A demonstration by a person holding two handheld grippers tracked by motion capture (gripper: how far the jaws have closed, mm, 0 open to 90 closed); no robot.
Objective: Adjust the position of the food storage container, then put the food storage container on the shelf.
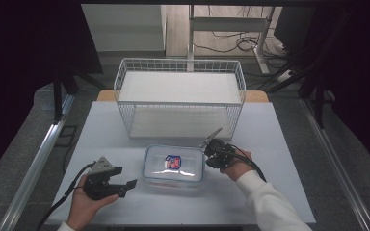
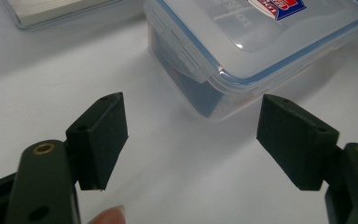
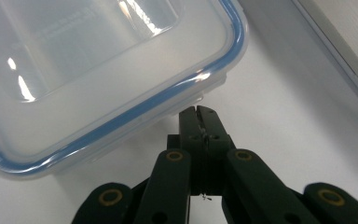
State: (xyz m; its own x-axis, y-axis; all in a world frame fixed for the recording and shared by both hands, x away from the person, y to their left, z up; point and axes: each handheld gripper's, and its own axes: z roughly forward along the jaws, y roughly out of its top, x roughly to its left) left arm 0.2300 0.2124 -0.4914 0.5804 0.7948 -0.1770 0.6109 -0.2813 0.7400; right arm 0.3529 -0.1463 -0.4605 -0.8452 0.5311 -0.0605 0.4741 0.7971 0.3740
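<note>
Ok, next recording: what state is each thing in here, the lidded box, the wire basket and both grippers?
Clear plastic box with blue-sealed lid: lid on, side latch down, flat on the table.
White wire basket: upright behind the box, its open front facing the person, nothing on its two levels.
Left gripper: open, nothing between the jaws, short of the box.
Right gripper: shut on nothing, tips at the box's edge.

Container [image 1: 173, 166]: clear glossy plastic, blue-rimmed lid
Basket [image 1: 180, 96]: white-coated wire
Surface [image 1: 279, 159]: smooth matt white
Hand-held gripper [image 2: 191, 140]: matt black pads
</note>
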